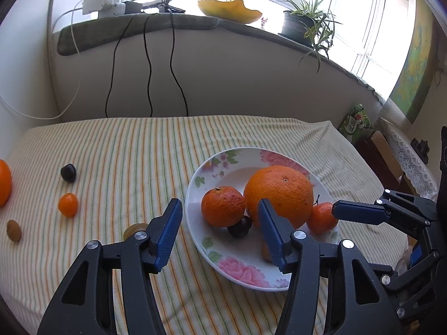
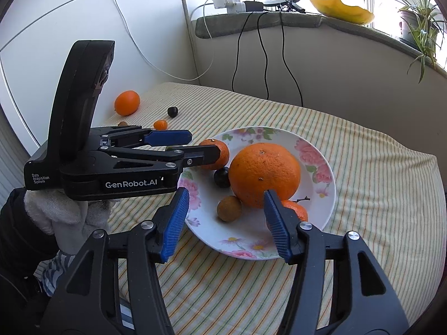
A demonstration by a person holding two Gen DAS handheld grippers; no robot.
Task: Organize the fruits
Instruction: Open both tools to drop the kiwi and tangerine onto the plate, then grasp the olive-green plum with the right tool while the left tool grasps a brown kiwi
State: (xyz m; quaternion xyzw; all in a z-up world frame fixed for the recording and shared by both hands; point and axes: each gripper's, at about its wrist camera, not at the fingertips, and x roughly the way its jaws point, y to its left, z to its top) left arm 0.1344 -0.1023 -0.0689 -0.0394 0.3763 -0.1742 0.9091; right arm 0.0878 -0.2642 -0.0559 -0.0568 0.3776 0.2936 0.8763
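Note:
A floral plate (image 1: 232, 173) (image 2: 212, 223) sits on the striped cloth. It holds a large orange (image 1: 279, 192) (image 2: 264, 173), a mandarin (image 1: 222, 206) (image 2: 220, 153), a dark round fruit (image 1: 239, 227) (image 2: 222, 177), a small tangerine (image 1: 321, 217) (image 2: 296, 210) and a brown longan (image 2: 229, 208). My left gripper (image 1: 218, 203) (image 2: 204, 143) is open over the plate's near-left rim, by the mandarin. My right gripper (image 2: 225, 194) (image 1: 335, 210) is open at the plate's near edge, and its pads grip nothing. Loose on the cloth lie an orange (image 2: 127, 102), a dark fruit (image 1: 68, 172), a kumquat (image 1: 68, 204) and a brown fruit (image 1: 14, 230).
Another brown fruit (image 1: 134, 229) lies just left of the plate, half hidden by my finger. Black cables (image 1: 149, 69) hang from the sill, which carries a power strip (image 1: 103, 4), a yellow bowl (image 1: 229, 9) and a potted plant (image 1: 304, 25). A gloved hand (image 2: 56, 215) holds the left gripper.

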